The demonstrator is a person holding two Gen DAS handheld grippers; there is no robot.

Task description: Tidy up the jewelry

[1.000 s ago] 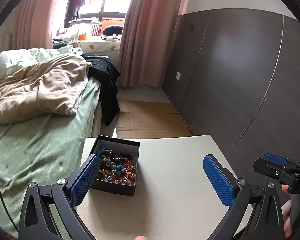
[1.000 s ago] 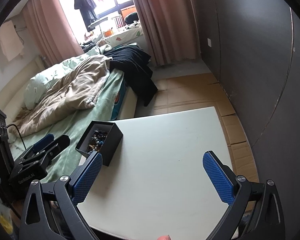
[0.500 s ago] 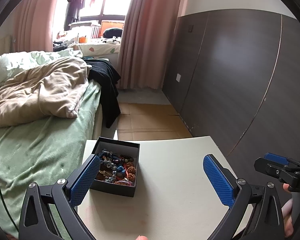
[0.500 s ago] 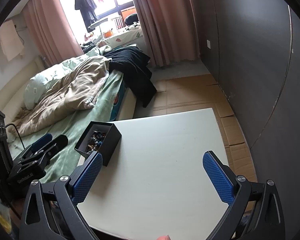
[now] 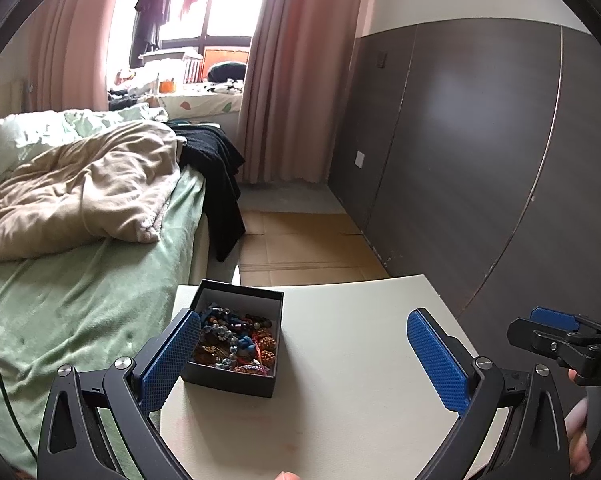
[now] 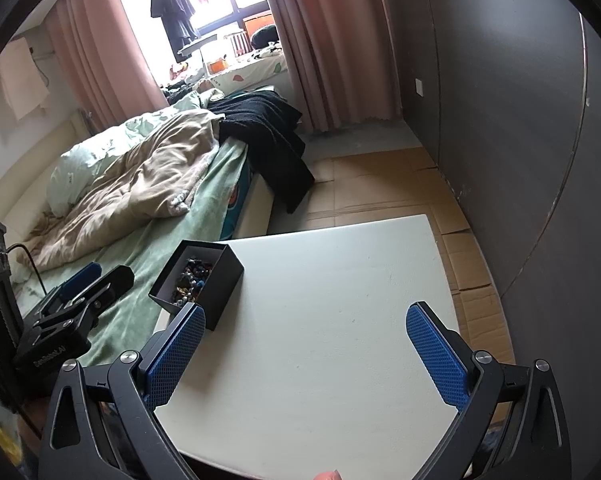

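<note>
A black open box (image 5: 236, 382) full of tangled bead jewelry (image 5: 236, 340) stands at the left side of a white table (image 5: 352, 392); it also shows in the right wrist view (image 6: 220, 288). My left gripper (image 5: 300, 356) is open and empty, held above the table's near edge, its left finger just beside the box. My right gripper (image 6: 304, 356) is open and empty above the table's near side, right of the box. The right gripper also shows at the right edge of the left wrist view (image 5: 560, 336), and the left gripper at the left of the right wrist view (image 6: 80, 296).
A bed (image 5: 80, 300) with a green sheet and beige blanket (image 5: 80, 188) borders the table's left side. A dark panel wall (image 5: 480, 160) runs along the right. Cardboard sheets (image 5: 300, 248) cover the floor beyond the table. Black clothing (image 5: 216, 176) hangs off the bed.
Both views have shifted slightly; the box sits a little lower in the left wrist view. Both grippers stay open and empty.
</note>
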